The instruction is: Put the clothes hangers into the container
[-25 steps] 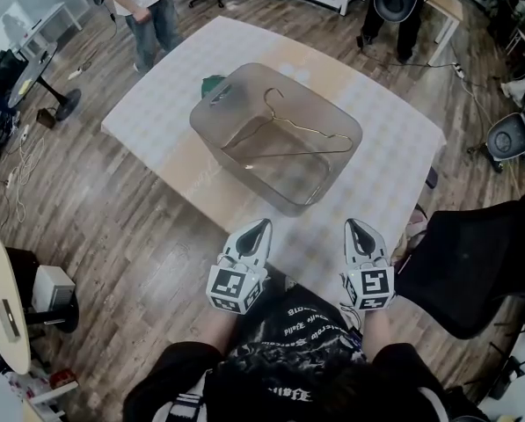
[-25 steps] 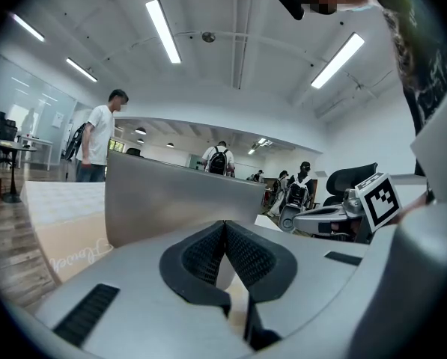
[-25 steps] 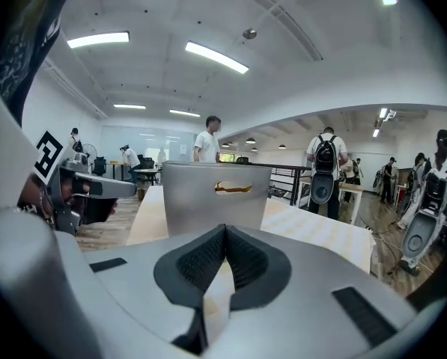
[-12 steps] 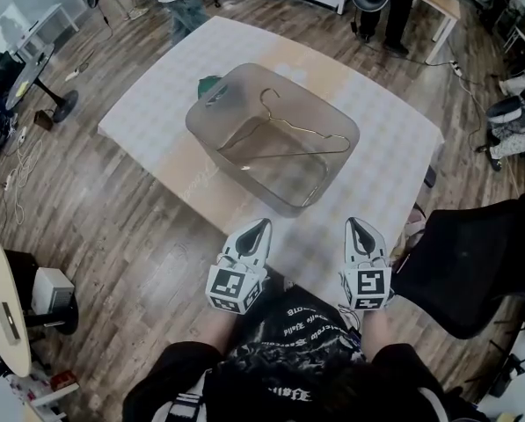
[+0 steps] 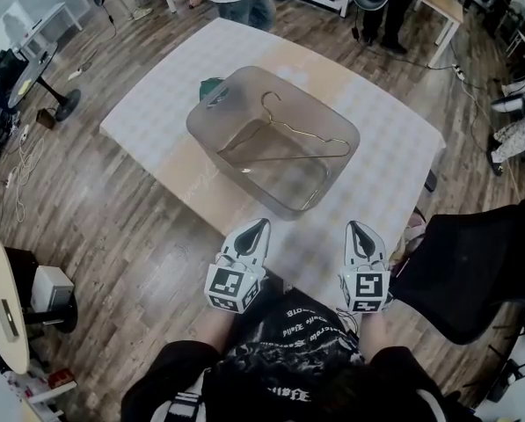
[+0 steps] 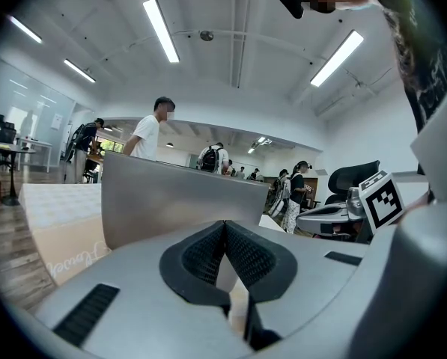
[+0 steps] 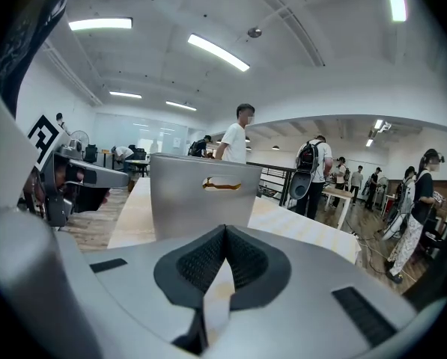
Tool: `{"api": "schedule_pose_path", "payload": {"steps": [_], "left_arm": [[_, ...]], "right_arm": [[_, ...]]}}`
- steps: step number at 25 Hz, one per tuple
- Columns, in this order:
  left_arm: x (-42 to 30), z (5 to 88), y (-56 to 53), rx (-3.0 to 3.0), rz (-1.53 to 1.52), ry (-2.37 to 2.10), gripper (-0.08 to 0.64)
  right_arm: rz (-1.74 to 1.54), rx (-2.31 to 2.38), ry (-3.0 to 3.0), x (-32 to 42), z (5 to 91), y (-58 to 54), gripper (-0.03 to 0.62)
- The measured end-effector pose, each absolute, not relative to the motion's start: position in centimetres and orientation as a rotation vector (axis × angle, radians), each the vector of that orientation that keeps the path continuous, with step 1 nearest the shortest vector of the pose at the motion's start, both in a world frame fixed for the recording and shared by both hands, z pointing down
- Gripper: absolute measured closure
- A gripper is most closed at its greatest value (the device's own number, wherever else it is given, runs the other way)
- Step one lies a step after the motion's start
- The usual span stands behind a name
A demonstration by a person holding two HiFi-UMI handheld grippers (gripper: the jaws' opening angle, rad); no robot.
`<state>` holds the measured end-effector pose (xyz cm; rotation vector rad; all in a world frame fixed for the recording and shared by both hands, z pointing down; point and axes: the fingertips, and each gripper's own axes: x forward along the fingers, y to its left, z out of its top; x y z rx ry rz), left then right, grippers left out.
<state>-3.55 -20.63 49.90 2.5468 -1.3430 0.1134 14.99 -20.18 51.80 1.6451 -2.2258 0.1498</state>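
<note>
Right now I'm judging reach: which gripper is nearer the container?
The left gripper: its tips sit just short of the container's near corner, while the right gripper is farther off to the side.

A: How is the light?

B: Bright and even. It comes from ceiling strip lights (image 6: 161,30), which are blown out to white in both gripper views. Shadows on the floor (image 5: 130,236) are faint.

A: And sharpness?

B: The head view is crisp at its middle. All three views bend hard toward the edges, and the gripper views have dark corners. The left gripper (image 6: 224,224) and right gripper (image 7: 224,230) look slightly soft, being so near the lens.
</note>
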Motion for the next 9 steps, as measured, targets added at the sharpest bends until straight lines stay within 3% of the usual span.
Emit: {"api": "schedule_pose_path", "payload": {"steps": [9], "left_arm": [[-4.0,50.27,-20.49,2.528,0.119,-1.363,0.54]], "right_arm": [[0.133,1.616,-2.224,14.6,52.04,-20.01,0.584]]}}
